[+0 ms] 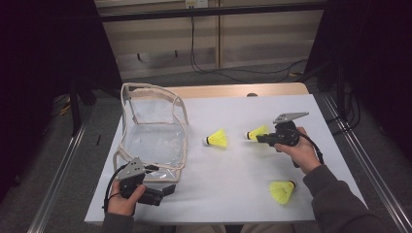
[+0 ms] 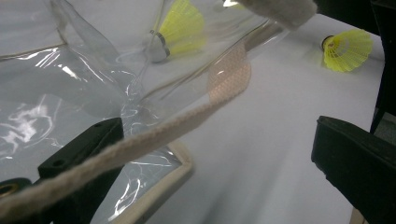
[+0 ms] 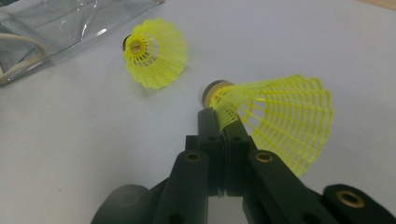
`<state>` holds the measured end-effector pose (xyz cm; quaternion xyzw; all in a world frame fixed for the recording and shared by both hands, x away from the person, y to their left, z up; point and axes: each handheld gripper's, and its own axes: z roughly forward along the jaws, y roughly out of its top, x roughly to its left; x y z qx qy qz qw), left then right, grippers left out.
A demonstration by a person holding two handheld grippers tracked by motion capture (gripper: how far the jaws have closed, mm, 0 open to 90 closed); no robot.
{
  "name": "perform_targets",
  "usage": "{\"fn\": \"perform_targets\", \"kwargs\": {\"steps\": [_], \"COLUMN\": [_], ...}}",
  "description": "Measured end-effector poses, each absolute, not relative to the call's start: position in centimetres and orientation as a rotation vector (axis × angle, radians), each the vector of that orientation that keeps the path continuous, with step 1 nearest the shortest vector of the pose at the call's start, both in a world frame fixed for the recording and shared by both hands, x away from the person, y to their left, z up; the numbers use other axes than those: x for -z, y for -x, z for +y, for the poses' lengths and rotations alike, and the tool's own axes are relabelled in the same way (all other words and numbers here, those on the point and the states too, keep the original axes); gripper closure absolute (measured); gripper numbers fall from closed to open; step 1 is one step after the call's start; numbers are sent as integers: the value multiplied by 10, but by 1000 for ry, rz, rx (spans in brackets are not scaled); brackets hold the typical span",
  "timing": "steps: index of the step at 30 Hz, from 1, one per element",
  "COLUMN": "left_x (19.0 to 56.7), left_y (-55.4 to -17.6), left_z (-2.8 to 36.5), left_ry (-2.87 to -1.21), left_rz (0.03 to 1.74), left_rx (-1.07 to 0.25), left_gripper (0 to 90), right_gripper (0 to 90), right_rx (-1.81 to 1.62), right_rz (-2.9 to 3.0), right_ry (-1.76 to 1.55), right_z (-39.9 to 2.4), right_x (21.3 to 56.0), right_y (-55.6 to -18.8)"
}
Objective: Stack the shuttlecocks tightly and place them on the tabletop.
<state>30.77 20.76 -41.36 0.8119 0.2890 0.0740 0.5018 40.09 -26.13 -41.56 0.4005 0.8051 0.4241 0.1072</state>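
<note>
Yellow mesh of the shuttlecock [image 3: 275, 116] is pinched in the closed right gripper [image 1: 265, 138] near the worktop's right edge, cork pointing left toward the clear plastic bag [image 1: 153, 141], whose strap lies between the wide-open jaws of the left gripper [image 1: 167, 190].

On the white bench [image 1: 233, 194], the right tool [image 1: 260, 137] pinches one yellow shuttlecock [image 1: 256, 132]; two more lie loose, one [image 1: 217, 139] beside the clear bag [image 1: 153, 131]. The left tool [image 1: 165, 191] rests at the bag's near edge.
</note>
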Motion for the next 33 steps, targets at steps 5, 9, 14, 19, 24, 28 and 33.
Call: {"fn": "perform_targets", "kwargs": {"steps": [5,9,14,19,24,28,33], "left_x": [414,413,413,413,413,413,413], "left_y": [-308,-308,-308,-308,-308,-308,-308], "left_z": [208,208,208,208,208,208,208], "left_ry": [-1962,-1964,-1964,-1968,-1965,-1965,-1962], "left_rz": [699,700,697,697,697,697,699], "left_rx": [-179,-179,-177,-179,-178,-178,-180], "left_gripper": [31,31,31,31,31,31,31], "right_gripper": [893,894,894,894,893,894,894], "right_rx": [-1249,-1247,-1248,-1253,-1252,-1254,-1260], "right_rz": [2378,2382,2389,2392,2399,2403,2404], "right_ry": [-1174,-1161,-1153,-1151,-1143,-1138,-1133], "right_z": [-258,-256,-252,-249,-247,-245,-242], "right_x": [414,414,413,412,411,410,410], "right_y": [-403,-404,-406,-408,-409,-410,-412]}}
